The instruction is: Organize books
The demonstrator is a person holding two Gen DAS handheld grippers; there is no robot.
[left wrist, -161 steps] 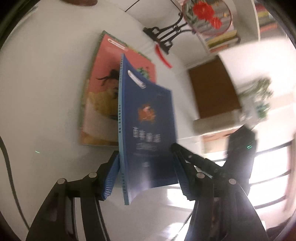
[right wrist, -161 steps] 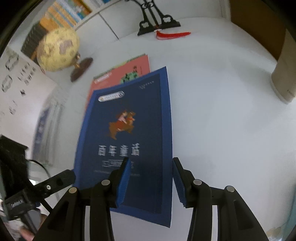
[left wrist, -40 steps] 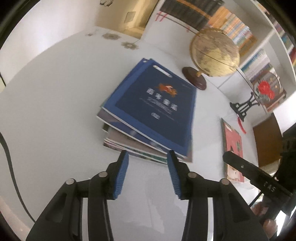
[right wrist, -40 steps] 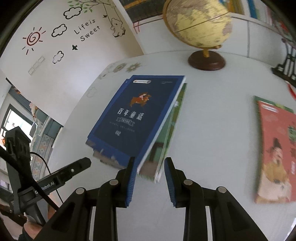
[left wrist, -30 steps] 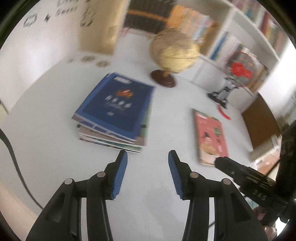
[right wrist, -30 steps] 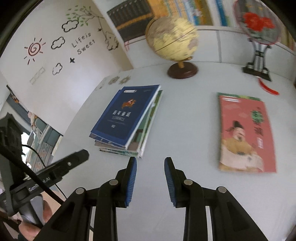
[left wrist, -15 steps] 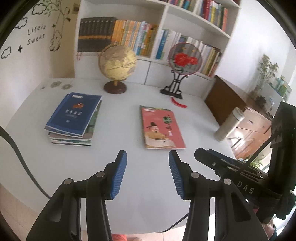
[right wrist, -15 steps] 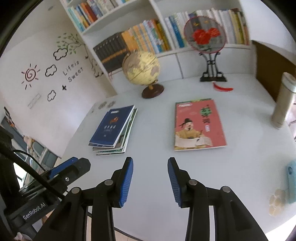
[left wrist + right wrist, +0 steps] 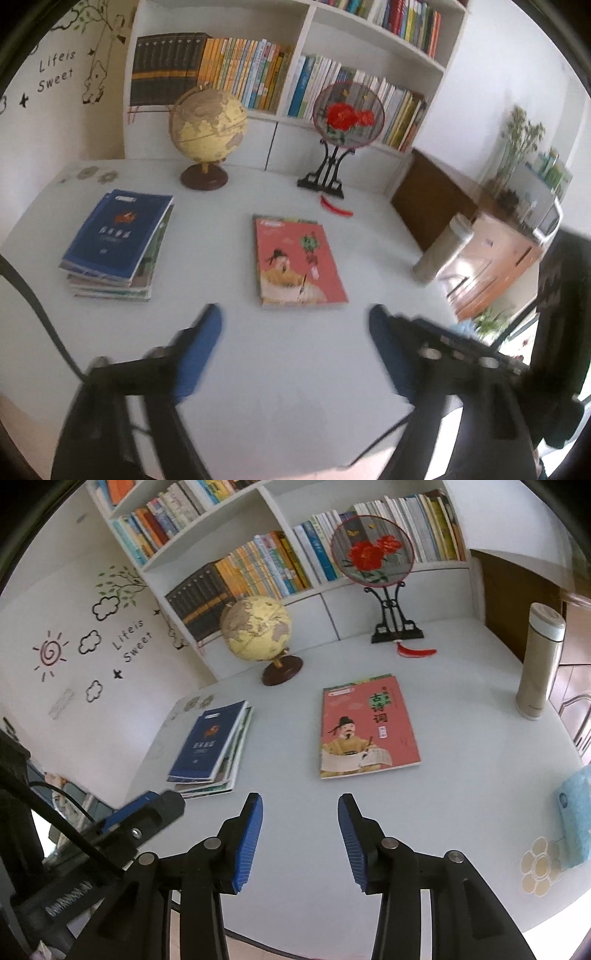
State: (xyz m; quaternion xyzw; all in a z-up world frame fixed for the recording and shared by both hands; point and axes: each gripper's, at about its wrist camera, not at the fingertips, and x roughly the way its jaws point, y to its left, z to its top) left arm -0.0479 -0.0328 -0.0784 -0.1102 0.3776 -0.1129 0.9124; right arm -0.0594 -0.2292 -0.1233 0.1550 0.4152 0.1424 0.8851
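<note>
The red book (image 9: 367, 728) lies flat on the white table (image 9: 461, 746), alone, well apart from the stack (image 9: 212, 751) topped by a blue book (image 9: 208, 746) at the table's left. It looks like a thin softcover: light, likely to sag when lifted by one edge, and with a glossy cover that could slip between pads. Lying flush with the table, it offers no gap beneath, so the near edge or a near corner seems the best place to take hold, one finger working under while the other presses on top; a second grip on the opposite side would keep it from drooping. The right gripper (image 9: 300, 806) hangs over the table's near edge with the book ahead of it and slightly to the right, clear of the fingertips; its jaws are opening, with nothing between them. The left gripper (image 9: 295, 321) is blurred, its jaws opening wide and empty, the book just beyond the gap and roughly centred on it.
</note>
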